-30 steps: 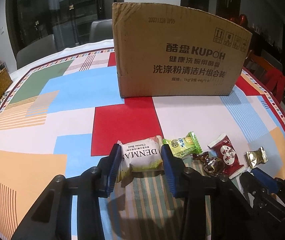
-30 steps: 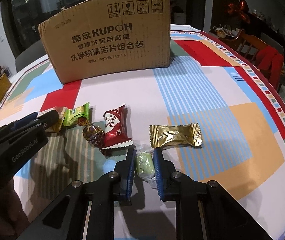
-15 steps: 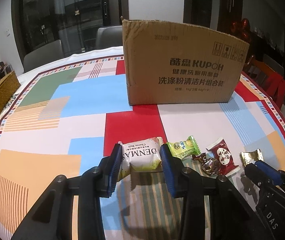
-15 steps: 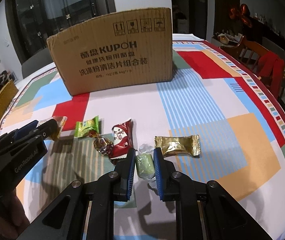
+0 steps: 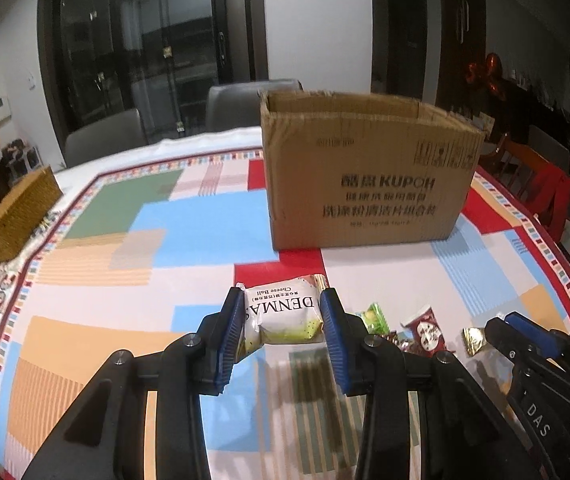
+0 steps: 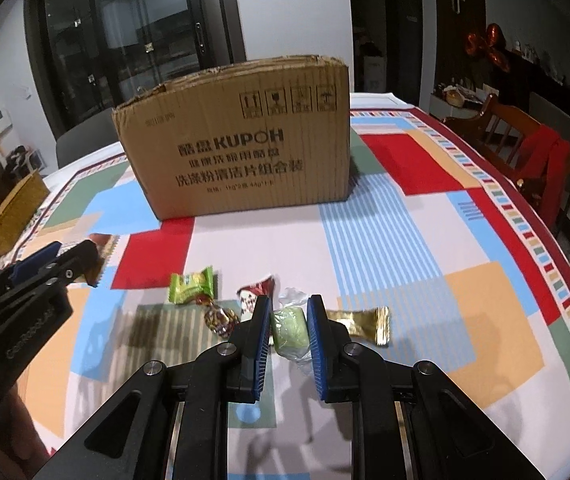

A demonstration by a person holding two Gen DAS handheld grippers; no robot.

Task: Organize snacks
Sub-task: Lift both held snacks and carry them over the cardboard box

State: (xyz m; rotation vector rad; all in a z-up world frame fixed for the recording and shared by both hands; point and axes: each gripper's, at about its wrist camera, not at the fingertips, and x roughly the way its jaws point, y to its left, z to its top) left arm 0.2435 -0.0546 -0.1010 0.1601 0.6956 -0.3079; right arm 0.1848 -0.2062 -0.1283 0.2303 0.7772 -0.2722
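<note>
Left gripper (image 5: 281,320) jaws clamped, angled downward; right gripper (image 6: 288,328) likewise.

Right gripper (image 6: 288,322), lower centre of frame, clamps a green candy (image 6: 289,330); cardboard box (image 6: 241,152) stands upper centre; gold packet (image 6: 365,323) lies right.

A home dining rm is indicated: a round desk (image 5: 97,292) covered w/ a multicolour geometric-patterned cloth, grey upholstered chairs (image 5: 245,106) set behind it, a brown wooden chair (image 6: 505,128) draped w/ red fabric, dark glass-paned doors (image 5: 145,52), and a woven straw box (image 5: 19,214) kept at the edge.
</note>
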